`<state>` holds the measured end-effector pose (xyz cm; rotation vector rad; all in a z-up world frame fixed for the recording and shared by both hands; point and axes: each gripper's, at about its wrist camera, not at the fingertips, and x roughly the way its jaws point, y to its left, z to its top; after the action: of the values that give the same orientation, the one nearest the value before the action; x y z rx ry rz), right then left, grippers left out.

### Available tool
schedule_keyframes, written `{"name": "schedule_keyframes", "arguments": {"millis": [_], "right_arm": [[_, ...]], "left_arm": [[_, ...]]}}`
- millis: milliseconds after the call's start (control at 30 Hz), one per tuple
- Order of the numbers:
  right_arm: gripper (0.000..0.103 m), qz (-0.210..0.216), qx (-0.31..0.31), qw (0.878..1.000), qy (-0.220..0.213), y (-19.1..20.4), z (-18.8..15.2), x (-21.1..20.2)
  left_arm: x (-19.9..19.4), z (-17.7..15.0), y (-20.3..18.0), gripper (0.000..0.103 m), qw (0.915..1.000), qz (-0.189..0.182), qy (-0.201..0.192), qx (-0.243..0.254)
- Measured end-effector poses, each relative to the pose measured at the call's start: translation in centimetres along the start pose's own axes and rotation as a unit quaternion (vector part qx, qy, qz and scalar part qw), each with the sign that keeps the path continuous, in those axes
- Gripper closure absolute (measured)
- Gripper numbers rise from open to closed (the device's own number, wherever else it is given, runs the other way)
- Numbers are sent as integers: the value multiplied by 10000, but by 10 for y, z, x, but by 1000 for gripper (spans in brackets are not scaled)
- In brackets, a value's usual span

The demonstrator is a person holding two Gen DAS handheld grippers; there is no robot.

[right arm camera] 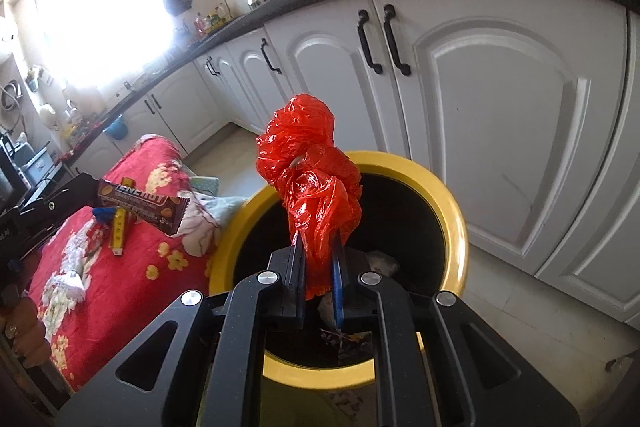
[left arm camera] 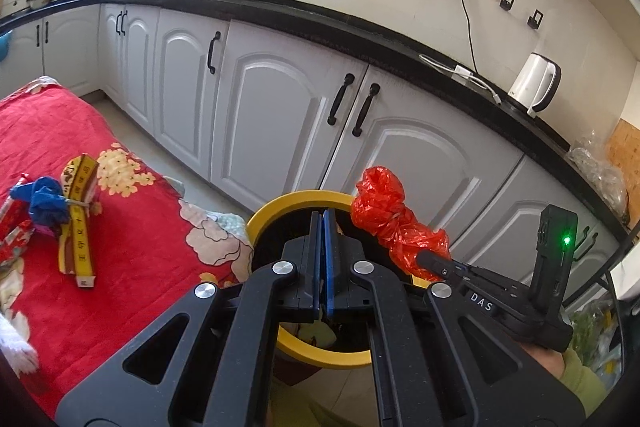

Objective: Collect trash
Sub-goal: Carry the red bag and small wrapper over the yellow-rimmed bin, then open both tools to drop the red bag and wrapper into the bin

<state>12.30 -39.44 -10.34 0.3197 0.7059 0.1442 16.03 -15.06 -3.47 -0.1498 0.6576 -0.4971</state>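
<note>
Above the yellow bin (right arm camera: 452, 223) — right tool (right arm camera: 318, 247) clamps red bag (right arm camera: 308, 163).

**Red bag over the yellow bin**

The right gripper (right arm camera: 318, 259) has its jaws shut tight on a crumpled red plastic bag (right arm camera: 310, 163). The bag sticks up above the jaws. It hangs over the open top of a round bin (right arm camera: 452, 215) with a yellow rim and a dark inside. Some bits of trash lie down in the bin. On the left side, the left gripper (right arm camera: 86, 195) holds a brown snack bar wrapper (right arm camera: 144, 207) close to the bin. Under it is a red cloth with flowers (right arm camera: 132, 267) with a yellow box (right arm camera: 119, 231), something blue (right arm camera: 103, 214) and a white rag (right arm camera: 68, 279) on it. White cupboard doors (right arm camera: 500, 99) with black handles stand behind the bin.
</note>
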Motion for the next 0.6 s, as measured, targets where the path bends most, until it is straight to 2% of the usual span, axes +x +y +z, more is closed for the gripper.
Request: {"name": "schedule_keyframes", "arguments": {"millis": [600], "right_arm": [[91,-98,221,9989,414,-17,-16,22]], "left_arm": [[37,-12,-9,103,9994,-23,335,120]]}}
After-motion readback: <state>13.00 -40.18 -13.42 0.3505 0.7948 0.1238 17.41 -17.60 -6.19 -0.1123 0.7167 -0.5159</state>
